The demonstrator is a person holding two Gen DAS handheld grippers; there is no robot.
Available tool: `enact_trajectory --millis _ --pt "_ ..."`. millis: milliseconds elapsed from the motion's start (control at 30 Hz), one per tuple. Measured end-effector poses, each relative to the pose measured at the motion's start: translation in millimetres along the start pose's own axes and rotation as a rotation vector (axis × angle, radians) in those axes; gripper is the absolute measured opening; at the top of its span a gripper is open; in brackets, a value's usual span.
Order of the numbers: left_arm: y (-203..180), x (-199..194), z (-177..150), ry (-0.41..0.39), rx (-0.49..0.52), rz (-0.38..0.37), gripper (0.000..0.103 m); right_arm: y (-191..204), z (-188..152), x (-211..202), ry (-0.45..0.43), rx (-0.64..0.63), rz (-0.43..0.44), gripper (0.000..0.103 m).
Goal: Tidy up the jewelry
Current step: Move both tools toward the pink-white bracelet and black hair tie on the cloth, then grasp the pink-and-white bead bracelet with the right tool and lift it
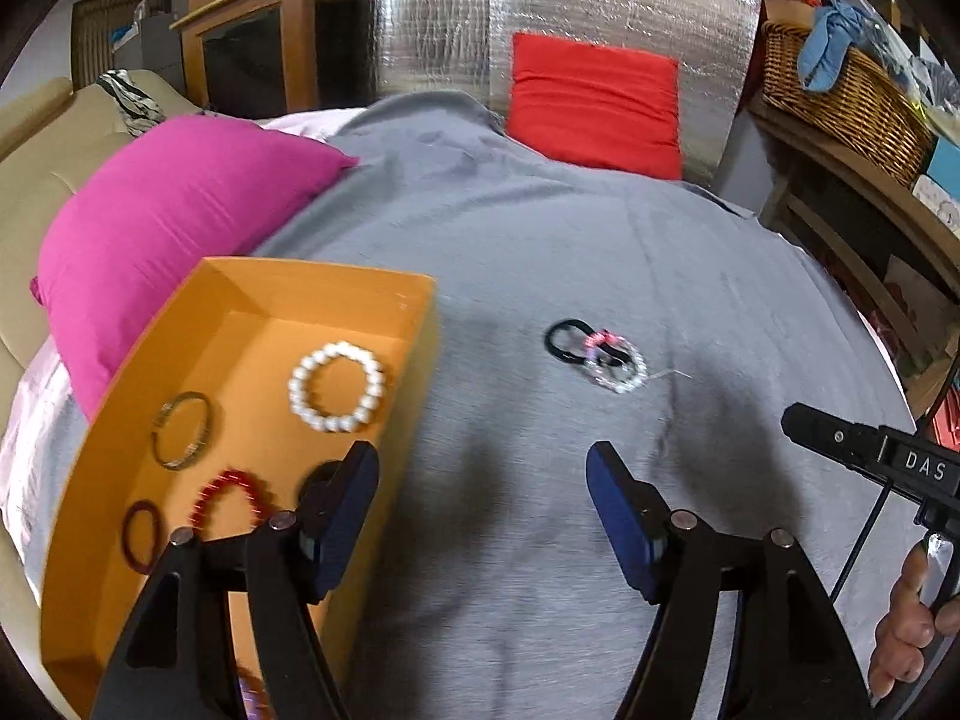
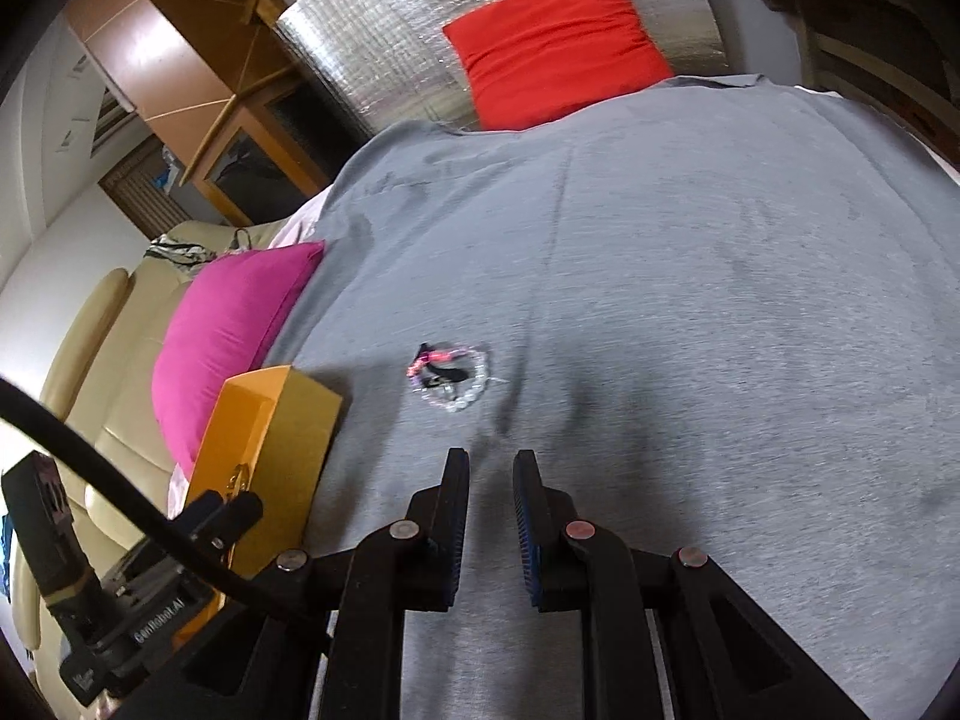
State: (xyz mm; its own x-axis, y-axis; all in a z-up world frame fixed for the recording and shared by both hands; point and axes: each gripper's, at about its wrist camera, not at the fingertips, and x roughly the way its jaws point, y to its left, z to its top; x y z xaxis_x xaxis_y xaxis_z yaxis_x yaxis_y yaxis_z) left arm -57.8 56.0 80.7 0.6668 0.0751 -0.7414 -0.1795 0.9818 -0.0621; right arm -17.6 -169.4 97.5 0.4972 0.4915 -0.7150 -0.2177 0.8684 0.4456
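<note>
Left wrist view: tangled bracelets (image 1: 597,354) lie on the grey bed cover (image 1: 600,228), long axis slanting left-right, ahead of the empty, wide-spread left gripper (image 1: 483,471). Right gripper (image 2: 491,465), nearly closed, holds nothing just behind them.

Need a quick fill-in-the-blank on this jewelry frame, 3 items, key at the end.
1. The white pearl bracelet lies inside the ____ box.
2. The black hair tie and clear bead bracelet lie on the ____ sheet.
3. The left gripper is ____, holding nothing.

Missing words: orange; grey; open
</note>
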Motion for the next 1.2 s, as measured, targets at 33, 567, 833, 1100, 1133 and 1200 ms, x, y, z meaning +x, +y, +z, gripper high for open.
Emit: enact_trajectory --millis 33,567,833,1100,1133,1200 --pt "-5 3 -1 0.007 0.002 -0.004 0.072 -2 1 1 0.002 0.004 -0.001 0.017" --pt "-17 41 -10 0.083 -0.004 -0.031 0.073 -8 26 48 0.070 -0.014 0.048 0.017" --pt "-16 44 -10 0.095 0.037 -0.046 0.073 1 42 90 0.080 -0.029 0.063 0.017" --pt "-14 43 -8 0.092 0.058 -0.053 0.073 10 48 119 0.091 -0.027 0.040 0.024" --pt "-13 42 -8 0.091 0.059 -0.052 0.073 11 48 120 0.086 -0.026 0.040 0.028" --pt "-11 41 -8 0.088 0.060 -0.053 0.073 14 47 122 0.073 -0.022 0.040 0.031"
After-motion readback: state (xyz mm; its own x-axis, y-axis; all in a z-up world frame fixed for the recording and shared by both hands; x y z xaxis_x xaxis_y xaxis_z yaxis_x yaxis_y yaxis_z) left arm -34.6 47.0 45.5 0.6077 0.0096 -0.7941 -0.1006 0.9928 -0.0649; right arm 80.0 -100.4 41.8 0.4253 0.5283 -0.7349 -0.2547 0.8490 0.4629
